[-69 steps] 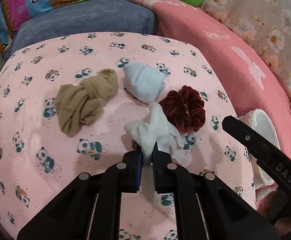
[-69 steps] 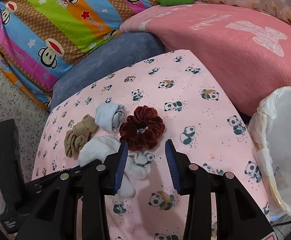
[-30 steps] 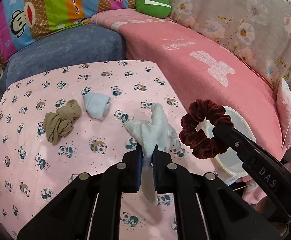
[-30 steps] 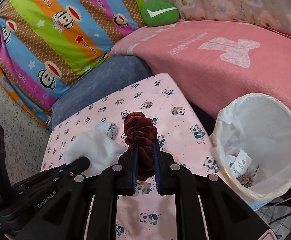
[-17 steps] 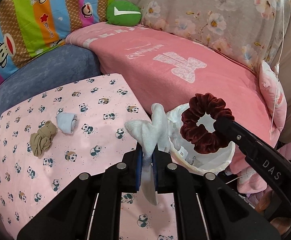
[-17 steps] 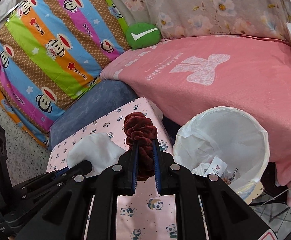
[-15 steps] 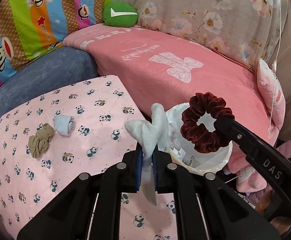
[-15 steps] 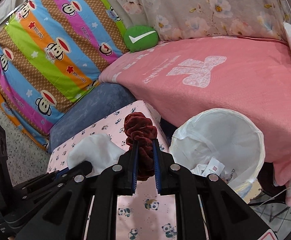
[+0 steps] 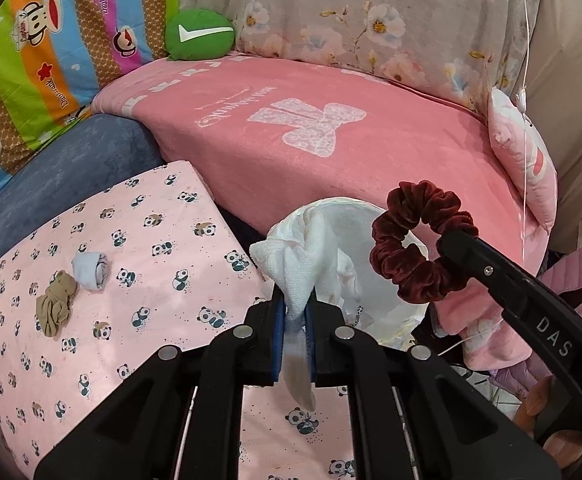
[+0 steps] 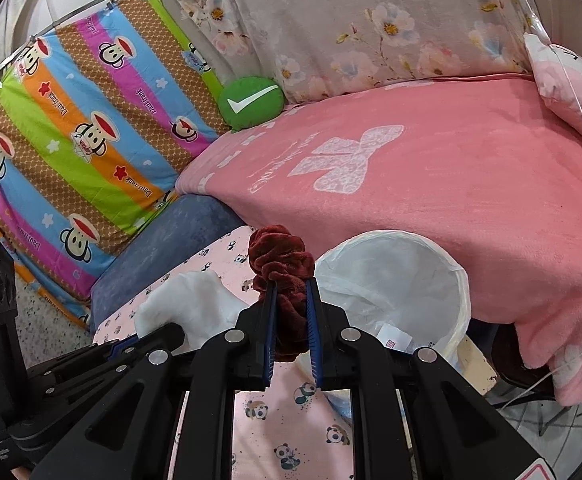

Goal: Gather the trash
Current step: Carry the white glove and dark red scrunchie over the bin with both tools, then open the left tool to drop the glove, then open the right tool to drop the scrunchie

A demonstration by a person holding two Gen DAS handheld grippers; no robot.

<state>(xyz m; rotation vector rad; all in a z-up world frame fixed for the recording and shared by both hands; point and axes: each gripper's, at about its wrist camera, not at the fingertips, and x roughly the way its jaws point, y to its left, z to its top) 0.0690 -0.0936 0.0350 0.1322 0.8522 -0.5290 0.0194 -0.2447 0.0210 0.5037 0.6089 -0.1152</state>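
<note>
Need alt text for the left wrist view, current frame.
The left gripper is shut on a white cloth, held up before a white-lined trash bin. To its right, the right gripper holds a dark red scrunchie. Two balled socks lie on the panda-print sheet.

A green cushion with a white tick sits where a striped monkey-print cover meets a floral cloth, behind a pink blanket and blue cushion.
</note>
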